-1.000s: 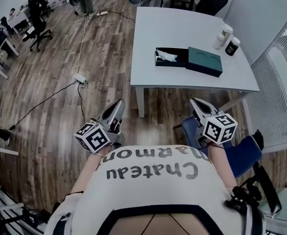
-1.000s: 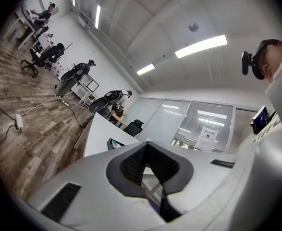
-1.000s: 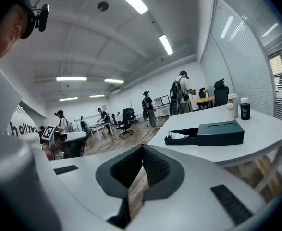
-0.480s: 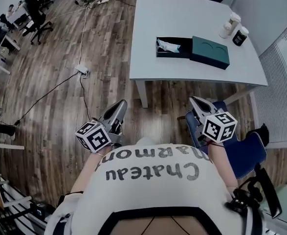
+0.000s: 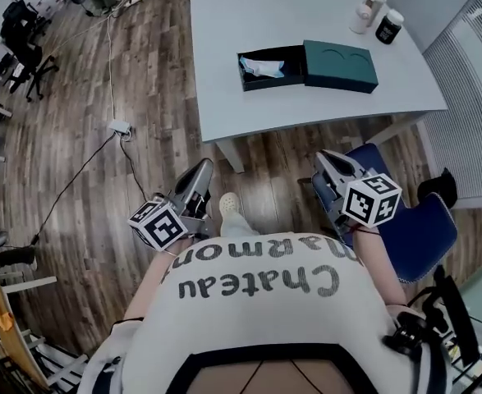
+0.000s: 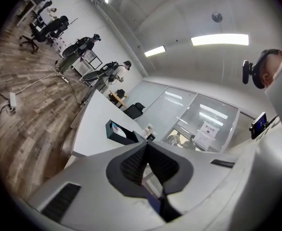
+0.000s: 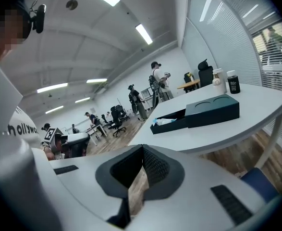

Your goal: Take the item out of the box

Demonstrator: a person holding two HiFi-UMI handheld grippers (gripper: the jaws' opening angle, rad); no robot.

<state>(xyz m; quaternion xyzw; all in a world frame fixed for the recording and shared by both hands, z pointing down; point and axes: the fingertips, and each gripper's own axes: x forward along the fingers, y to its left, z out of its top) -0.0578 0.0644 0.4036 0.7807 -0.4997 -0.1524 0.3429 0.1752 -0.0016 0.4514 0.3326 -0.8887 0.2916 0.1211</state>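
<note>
A dark green box [image 5: 265, 66] lies open on the white table [image 5: 224, 105], and a pale wrapped item [image 5: 262, 66] rests in its tray. The box's dark green lid [image 5: 340, 64] sits right beside the tray. Both grippers hang in front of the table over the wooden floor, well short of the box. My left gripper [image 5: 202, 169] is shut with nothing in it, and so is my right gripper [image 5: 323, 159]. The left gripper view shows its joined tips [image 6: 146, 144] pointing at the box [image 6: 120, 131]. Past the right gripper's tips [image 7: 141, 148], the right gripper view shows the open tray [image 7: 168, 122].
Two bottles [image 5: 369, 7] [image 5: 387, 25] stand at the table's far right. A blue chair [image 5: 409, 230] is under my right gripper. A power strip [image 5: 118, 126] and cables lie on the floor at left. Office chairs and people are in the background.
The table and box have drawn closer and shifted left in the head view. Both grippers stay shut and held in the same pose.
</note>
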